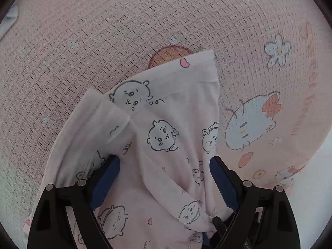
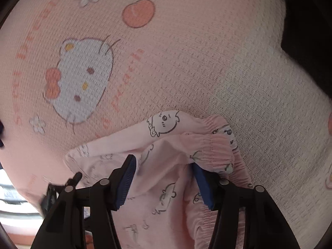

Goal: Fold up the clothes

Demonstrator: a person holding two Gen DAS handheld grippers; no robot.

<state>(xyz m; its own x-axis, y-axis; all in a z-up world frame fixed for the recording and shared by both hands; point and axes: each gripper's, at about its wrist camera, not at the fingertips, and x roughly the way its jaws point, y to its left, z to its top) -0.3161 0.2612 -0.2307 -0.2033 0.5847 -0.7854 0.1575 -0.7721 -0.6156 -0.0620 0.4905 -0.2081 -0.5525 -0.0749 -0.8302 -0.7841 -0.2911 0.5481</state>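
A: Where are the pants?
B: On the pink blanket, draped between both tongs' spread fingers.
A: Gripped?
B: Left gripper and right gripper gape wide; cloth hides any contact.

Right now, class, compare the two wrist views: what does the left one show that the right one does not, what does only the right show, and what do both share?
Only the left view shows a hemmed end of the garment, lying fairly flat between the left gripper's open fingers.

Only the right view shows the gathered waistband, bunched between the right gripper's open fingers.

Both show the same pale pink cartoon-print garment on a pink waffle blanket printed with cat faces and flowers.
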